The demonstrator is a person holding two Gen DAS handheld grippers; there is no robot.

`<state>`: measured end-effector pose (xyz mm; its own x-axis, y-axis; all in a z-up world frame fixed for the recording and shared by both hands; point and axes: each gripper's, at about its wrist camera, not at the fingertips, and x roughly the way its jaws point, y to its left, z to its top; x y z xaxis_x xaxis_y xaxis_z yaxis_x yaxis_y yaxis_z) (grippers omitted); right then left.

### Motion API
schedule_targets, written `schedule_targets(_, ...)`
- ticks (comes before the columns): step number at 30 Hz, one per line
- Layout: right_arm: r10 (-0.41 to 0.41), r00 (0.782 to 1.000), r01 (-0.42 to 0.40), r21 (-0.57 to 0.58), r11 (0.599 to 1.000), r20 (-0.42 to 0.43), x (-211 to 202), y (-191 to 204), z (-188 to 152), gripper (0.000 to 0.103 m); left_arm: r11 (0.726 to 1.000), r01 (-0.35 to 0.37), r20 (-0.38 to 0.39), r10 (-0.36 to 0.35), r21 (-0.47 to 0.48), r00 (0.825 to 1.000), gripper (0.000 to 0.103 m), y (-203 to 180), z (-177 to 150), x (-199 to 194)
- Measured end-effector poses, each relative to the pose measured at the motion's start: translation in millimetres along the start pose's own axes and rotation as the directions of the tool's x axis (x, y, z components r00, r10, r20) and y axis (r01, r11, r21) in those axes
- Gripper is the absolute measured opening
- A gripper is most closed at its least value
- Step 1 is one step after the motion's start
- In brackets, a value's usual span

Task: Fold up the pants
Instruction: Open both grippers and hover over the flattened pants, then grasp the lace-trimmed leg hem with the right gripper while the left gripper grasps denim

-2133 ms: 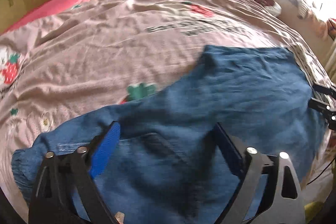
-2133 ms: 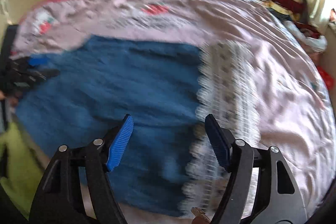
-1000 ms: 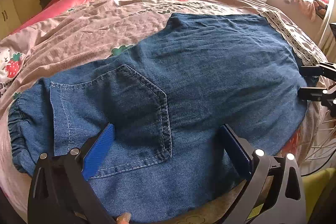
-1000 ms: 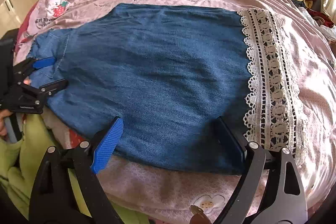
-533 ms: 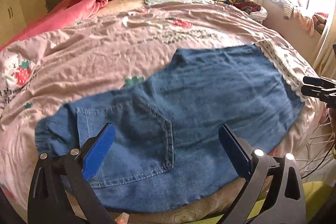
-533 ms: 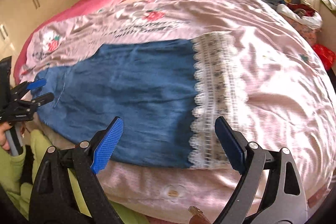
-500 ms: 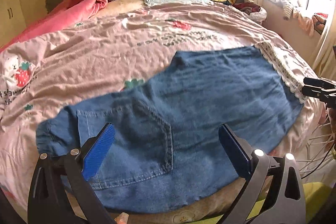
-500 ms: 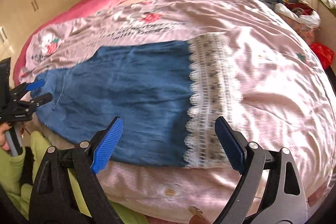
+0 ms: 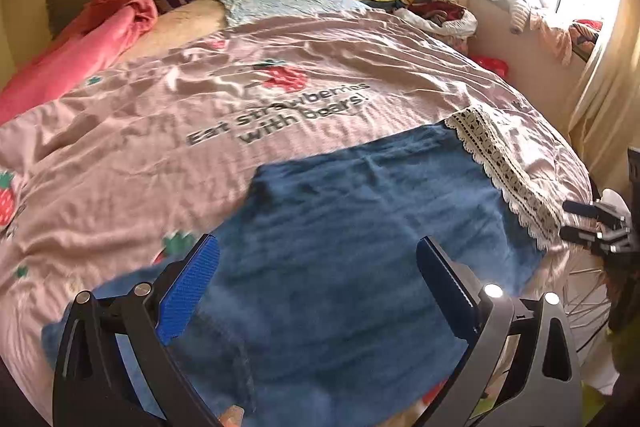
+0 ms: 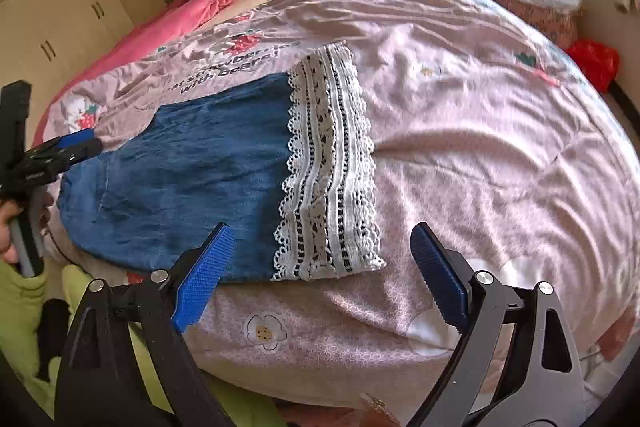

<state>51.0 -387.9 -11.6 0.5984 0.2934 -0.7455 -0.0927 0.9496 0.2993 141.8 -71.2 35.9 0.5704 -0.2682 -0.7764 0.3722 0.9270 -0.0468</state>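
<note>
The pants (image 9: 360,247), blue denim with a white lace hem (image 10: 328,167), lie flat on the bed (image 9: 280,75) near its front edge, folded lengthwise so that one leg appears to cover the other. The left tongs (image 9: 316,291) hang above the waist end, jaws wide apart and holding nothing; the denim lies below and ahead of them, untouched. The right tongs (image 10: 320,267) hover over the bed edge, equally wide and empty, with the lace hem just ahead and to their left. The crosswise fold appears not yet made. Risk, as judged: the near edge of the pants sits close to the bed edge, so a careless pull toward the tongs could drag the denim off the mattress. The bedcover (image 10: 500,147) is loose and wrinkled; tongs closing too deep could pinch it together with the hem. Gripping only the upper layer would split the stack and skew the fold.
</note>
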Motion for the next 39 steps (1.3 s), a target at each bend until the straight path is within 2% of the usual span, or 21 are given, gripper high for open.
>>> schedule_targets(6, 0.038, 0.999, -0.037, 0.032, 0.999, -0.027, 17, -9, -2, 0.083, 0.998, 0.060, -0.035, -0.059, 0.031, 0.998, 0.098, -18, 22, 35)
schedule_targets(9, 0.064, 0.997, -0.063, 0.036, 0.997, -0.031, 23, -10, -1, 0.075, 0.992, 0.089, -0.043, -0.085, 0.090, 0.995, 0.098, -33, 35, 50)
schedule_targets(13, 0.105, 0.994, -0.104, 0.021, 0.994, -0.032, 28, -7, 3, 0.060, 0.976, 0.125, -0.066, -0.115, 0.179, 0.991, 0.098, -56, 52, 75)
schedule_targets(19, 0.149, 0.989, -0.148, 0.025, 0.989, -0.021, 35, -8, 7, 0.059, 0.939, 0.220, -0.101, -0.200, 0.264, 0.975, 0.098, -78, 76, 106)
schedule_targets(21, 0.166, 0.986, -0.166, 0.021, 0.986, -0.012, 35, -7, 8, 0.056, 0.931, 0.227, -0.119, -0.201, 0.284, 0.972, 0.098, -84, 81, 118)
schedule_targets(26, 0.196, 0.981, -0.195, 0.027, 0.980, -0.010, 43, -8, 12, 0.054, 0.923, 0.254, -0.196, -0.203, 0.289, 0.959, 0.098, -92, 86, 158)
schedule_targets(29, 0.209, 0.978, -0.209, 0.030, 0.977, -0.009, 46, -8, 14, 0.050, 0.922, 0.291, -0.220, -0.238, 0.255, 0.946, 0.097, -89, 81, 170)
schedule_targets(31, 0.216, 0.976, -0.216, 0.029, 0.976, -0.012, 47, -8, 15, 0.044, 0.921, 0.324, -0.220, -0.277, 0.218, 0.935, 0.086, -85, 81, 171)
schedule_targets(33, 0.228, 0.974, -0.227, 0.023, 0.974, -0.016, 48, -7, 17, 0.031, 0.908, 0.367, -0.220, -0.323, 0.203, 0.920, 0.054, -87, 82, 166)
schedule_targets(34, 0.239, 0.971, -0.239, 0.018, 0.971, -0.020, 49, -5, 19, 0.022, 0.902, 0.383, -0.228, -0.337, 0.201, 0.913, 0.047, -89, 82, 164)
schedule_targets(35, 0.248, 0.969, -0.248, 0.011, 0.969, -0.020, 50, -4, 20, 0.020, 0.898, 0.390, -0.236, -0.342, 0.203, 0.910, 0.038, -92, 82, 163)
schedule_targets(39, 0.250, 0.968, -0.251, -0.015, 0.968, -0.011, 50, 5, 25, 0.018, 0.902, 0.374, -0.231, -0.326, 0.214, 0.917, 0.023, -99, 82, 158)
